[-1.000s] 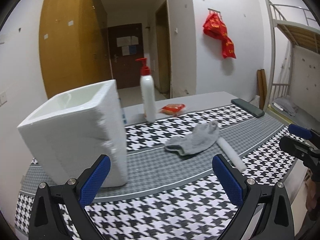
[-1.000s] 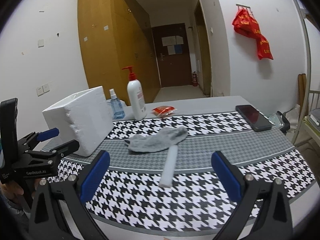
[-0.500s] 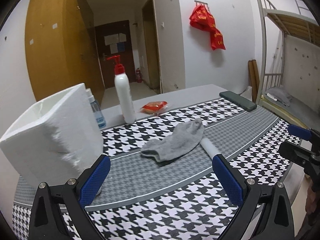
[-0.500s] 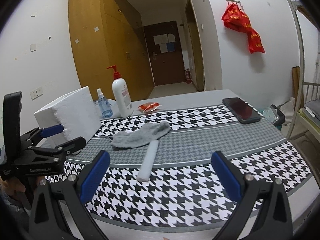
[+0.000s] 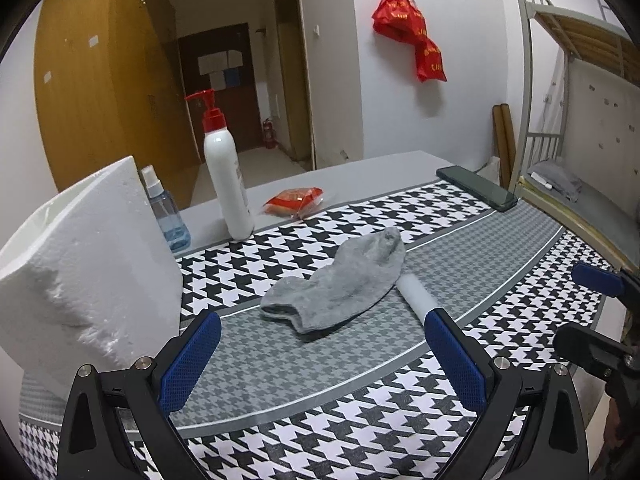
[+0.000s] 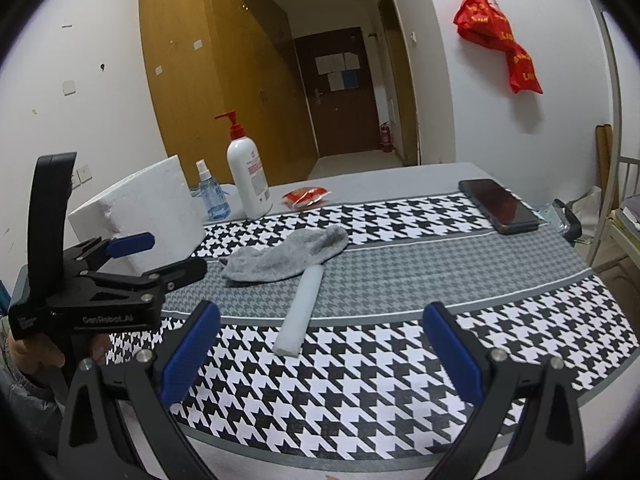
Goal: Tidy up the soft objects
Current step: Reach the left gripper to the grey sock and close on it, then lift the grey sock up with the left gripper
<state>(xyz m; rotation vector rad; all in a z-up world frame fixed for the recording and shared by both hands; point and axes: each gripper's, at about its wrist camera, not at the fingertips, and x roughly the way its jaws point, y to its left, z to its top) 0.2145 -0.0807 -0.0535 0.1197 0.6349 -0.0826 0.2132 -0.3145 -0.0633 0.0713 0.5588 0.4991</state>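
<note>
A grey sock [image 5: 340,284] [image 6: 284,258] lies flat on the houndstooth cloth in the middle of the table. A white foam roll [image 5: 416,294] [image 6: 302,312] lies beside it, one end touching the sock. A white foam box [image 5: 84,264] [image 6: 148,216] stands at the left. My left gripper [image 5: 320,360] is open and empty, just short of the sock; it also shows in the right wrist view [image 6: 160,256]. My right gripper [image 6: 316,356] is open and empty, in front of the roll's near end.
A pump bottle [image 5: 226,176] [image 6: 248,182], a small blue spray bottle [image 5: 162,214] [image 6: 212,196] and a red snack packet [image 5: 294,200] [image 6: 306,196] stand at the back. A black phone [image 5: 476,192] [image 6: 498,206] lies at the far right. A bunk bed [image 5: 580,120] stands to the right.
The left gripper has moved right and closer to the sock; the foam box has slid to the left of its view. The right gripper has shifted slightly. Both stay open.
</note>
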